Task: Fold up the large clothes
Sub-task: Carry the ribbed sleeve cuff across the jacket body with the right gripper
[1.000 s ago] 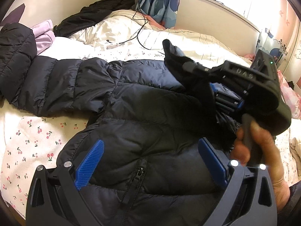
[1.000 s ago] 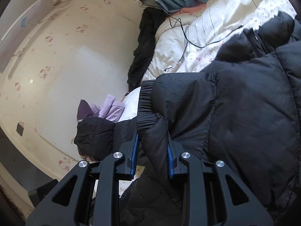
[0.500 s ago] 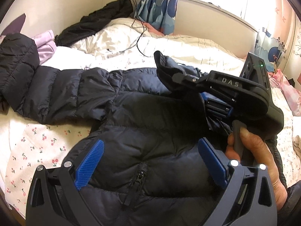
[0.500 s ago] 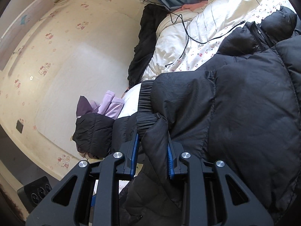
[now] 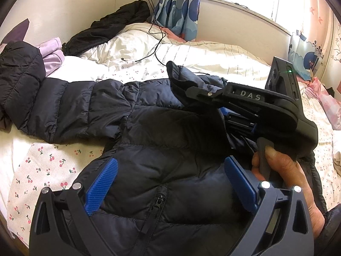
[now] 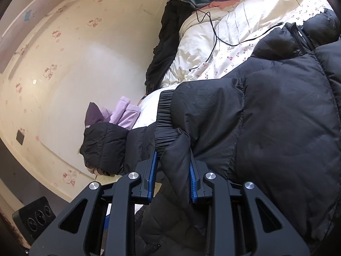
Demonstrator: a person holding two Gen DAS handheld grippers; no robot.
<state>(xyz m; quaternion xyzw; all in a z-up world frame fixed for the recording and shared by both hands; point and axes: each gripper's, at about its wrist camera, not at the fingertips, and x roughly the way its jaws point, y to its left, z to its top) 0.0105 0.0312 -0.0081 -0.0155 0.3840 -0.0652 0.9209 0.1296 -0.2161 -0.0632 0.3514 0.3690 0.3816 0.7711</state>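
Lying spread on bed point(image 5: 53, 166): black puffer jacket point(image 5: 170, 149). Right tongs point(image 6: 173, 176) pinching sleeve point(image 6: 213, 117) near elastic cuff point(image 6: 163, 119), carrying toward 9 o'clock. Left tongs point(image 5: 170, 187) gaping, empty, hovering over zipper. Risking slippery shell sliding free; charging cable point(image 5: 157, 42) at 12 o'clock snagging. Free sheet at 8 o'clock.

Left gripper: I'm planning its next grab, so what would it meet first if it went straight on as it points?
Probably the jacket front, near its zipper; the open left gripper hangs just above it, though depth is unclear.
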